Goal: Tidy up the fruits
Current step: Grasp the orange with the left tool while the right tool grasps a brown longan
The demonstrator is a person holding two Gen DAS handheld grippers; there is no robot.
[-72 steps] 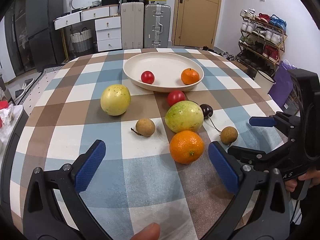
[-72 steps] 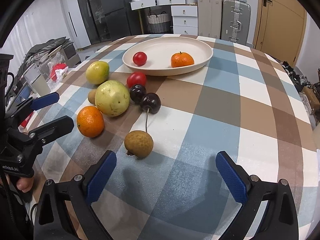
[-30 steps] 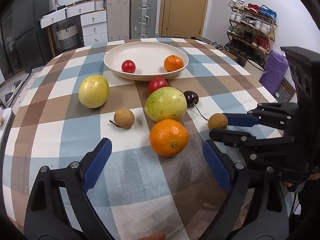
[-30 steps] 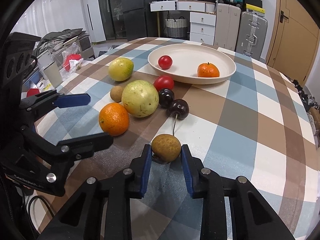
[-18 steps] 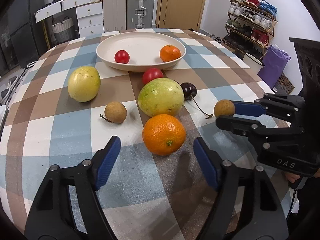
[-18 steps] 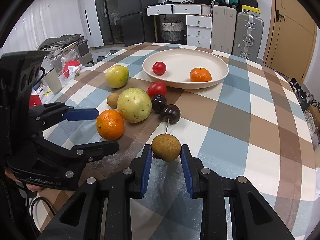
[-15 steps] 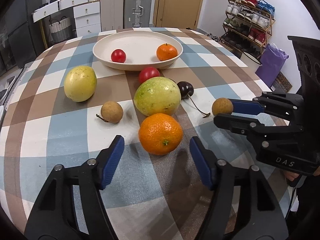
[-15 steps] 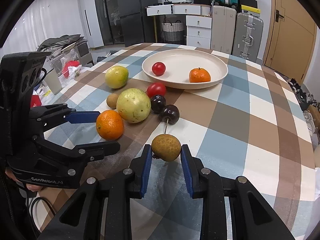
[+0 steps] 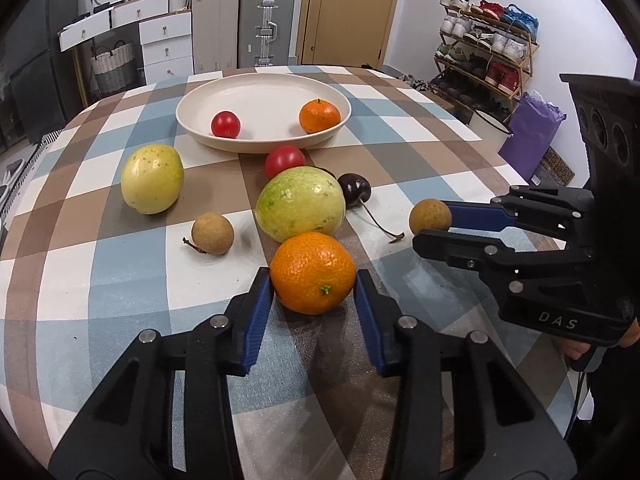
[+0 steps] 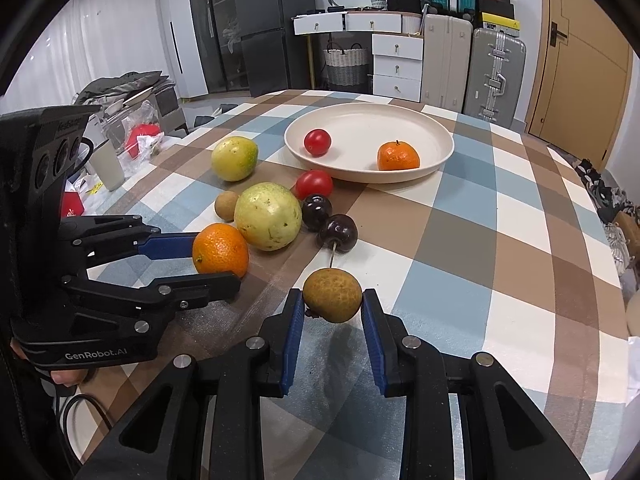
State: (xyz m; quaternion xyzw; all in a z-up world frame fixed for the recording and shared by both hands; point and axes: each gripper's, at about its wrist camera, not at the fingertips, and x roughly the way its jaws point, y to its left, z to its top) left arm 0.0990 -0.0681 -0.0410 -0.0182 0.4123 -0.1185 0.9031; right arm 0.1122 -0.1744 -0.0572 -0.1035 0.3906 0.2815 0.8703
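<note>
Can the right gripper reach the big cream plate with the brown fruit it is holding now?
Probably yes. The right gripper is shut on the longan, and open tablecloth to the right of the cherries leads to the plate.

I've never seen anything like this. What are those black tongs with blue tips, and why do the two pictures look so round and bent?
There is no robot here: a person holds a black two-finger claw in each hand, and each claw carries a wide-angle camera looking along its fingers, so each picture is one claw's view. The left claw grips a large orange resting on the checked tablecloth. The right claw holds a small brown longan. The cream oval plate holds a small red tomato and a small tangerine. Two green guavas, cherries, another tomato and another longan lie loose.
</note>
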